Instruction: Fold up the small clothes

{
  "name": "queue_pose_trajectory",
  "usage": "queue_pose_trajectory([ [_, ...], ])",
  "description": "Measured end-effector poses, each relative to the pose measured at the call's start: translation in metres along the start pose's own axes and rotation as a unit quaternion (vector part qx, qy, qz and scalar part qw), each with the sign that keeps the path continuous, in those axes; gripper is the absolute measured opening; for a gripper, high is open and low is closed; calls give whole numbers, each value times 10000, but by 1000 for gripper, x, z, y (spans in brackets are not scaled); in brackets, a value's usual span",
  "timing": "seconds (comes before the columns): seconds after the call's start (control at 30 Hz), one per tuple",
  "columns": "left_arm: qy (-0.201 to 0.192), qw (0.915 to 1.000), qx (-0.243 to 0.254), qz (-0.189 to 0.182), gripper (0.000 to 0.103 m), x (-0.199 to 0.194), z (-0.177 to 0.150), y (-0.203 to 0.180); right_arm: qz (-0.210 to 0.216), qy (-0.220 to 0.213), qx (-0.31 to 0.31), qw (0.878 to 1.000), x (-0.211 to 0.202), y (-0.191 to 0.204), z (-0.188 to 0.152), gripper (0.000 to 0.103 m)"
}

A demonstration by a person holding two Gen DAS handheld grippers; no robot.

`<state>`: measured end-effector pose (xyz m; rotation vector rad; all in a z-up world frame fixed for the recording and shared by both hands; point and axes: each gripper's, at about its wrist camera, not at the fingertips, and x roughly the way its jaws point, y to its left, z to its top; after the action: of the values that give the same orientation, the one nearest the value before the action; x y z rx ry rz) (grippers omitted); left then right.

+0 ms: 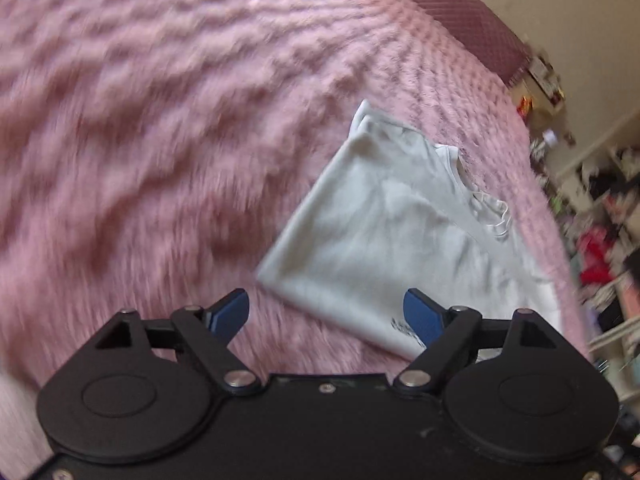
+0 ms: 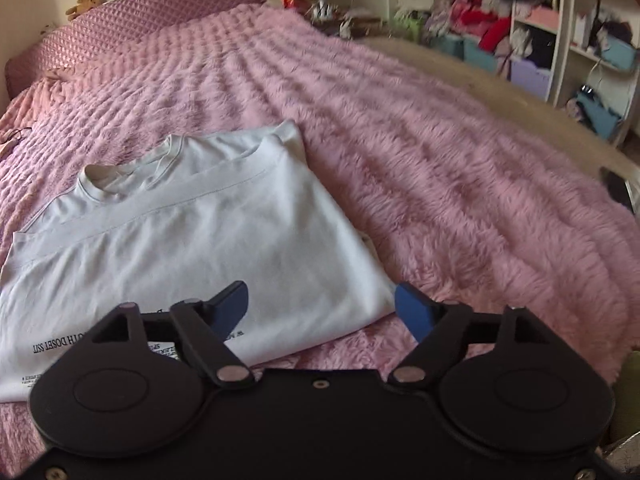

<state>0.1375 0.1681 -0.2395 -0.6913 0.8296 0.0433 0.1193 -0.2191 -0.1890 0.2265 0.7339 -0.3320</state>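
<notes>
Bed (image 2: 440,184), pink fluffy blanket, carrying one white T-shirt (image 2: 192,236), partly folded, lying flat. Likely handling light, limp, sliding easily; best pinching a corner or hem edge. Left gripper (image 1: 327,312) and right gripper (image 2: 320,306) are hovering spread wide, empty.

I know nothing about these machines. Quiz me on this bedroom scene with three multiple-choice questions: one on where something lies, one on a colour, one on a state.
1. Where does the white T-shirt lie?
A. on the fluffy bedspread
B. on a shelf
C. on the floor

2. What colour is the bedspread?
A. green
B. pink
C. grey

3. How do the left claw and right claw stand?
A. both clamped on the shirt
B. one open, one shut
C. both open, holding nothing

Answers:
1 A: the shirt rests partly folded on the fur.
2 B: pink pile fills both views.
3 C: each pair of blue fingers stands wide apart with nothing between.
</notes>
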Motion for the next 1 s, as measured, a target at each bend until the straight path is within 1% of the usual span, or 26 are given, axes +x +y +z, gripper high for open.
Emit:
queue_pose_trajectory([
  [0.03, 9, 9999, -112, 15, 88, 2, -5, 2, -6, -9, 31, 10000, -1, 1, 0, 87],
  [0.1, -8, 9996, -254, 103, 88, 10, -11, 6, 81, 73, 76, 9999, 0, 1, -3, 89],
  [0.17, -104, 9991, -421, 28, 88, 18, -15, 9, 116, 156, 14, 9998, -1, 5, -7, 89],
  [0.27, -234, 9973, -699, -15, 88, 29, -12, 12, -171, 81, -156, 9997, -6, 11, -13, 89],
  [0.33, -315, 9956, -886, -41, 88, 36, -9, 12, -329, 57, -148, 9993, -10, 13, -17, 89],
  [0.4, -337, 9951, -923, -140, 88, 44, -4, 9, -348, 138, -58, 9993, -7, 10, -18, 89],
  [0.57, -461, 9941, -975, -79, 88, 59, 2, 2, -350, 311, 163, 9988, -3, 5, -21, 89],
  [0.67, -514, 9935, -1012, -65, 87, 57, 2, 3, -359, 354, 126, 9986, -2, 6, -21, 89],
  [0.8, -608, 9922, -1086, -21, 76, 51, -1, 4, -365, 342, 110, 9987, -2, 9, -22, 89],
  [0.83, -628, 9916, -1129, -21, 69, 50, -2, 5, -372, 340, 120, 9987, -1, 9, -22, 89],
  [0.87, -637, 9911, -1165, -6, 67, 49, -2, 5, -389, 353, 140, 9985, 0, 9, -21, 89],
  [0.9, -639, 9908, -1191, 14, 61, 48, -2, 5, -394, 372, 164, 9984, 1, 9, -21, 89],
  [0.93, -636, 9908, -1193, 7, 49, 48, -1, 6, -385, 382, 190, 9983, 1, 9, -21, 89],
  [0.97, -620, 9914, -1153, -15, 40, 48, -1, 6, -377, 384, 220, 9983, 1, 9, -20, 89],
  [1.0, -580, 9924, -1089, -7, 22, 49, -1, 5, -383, 383, 243, 9982, 1, 9, -20, 89],
])
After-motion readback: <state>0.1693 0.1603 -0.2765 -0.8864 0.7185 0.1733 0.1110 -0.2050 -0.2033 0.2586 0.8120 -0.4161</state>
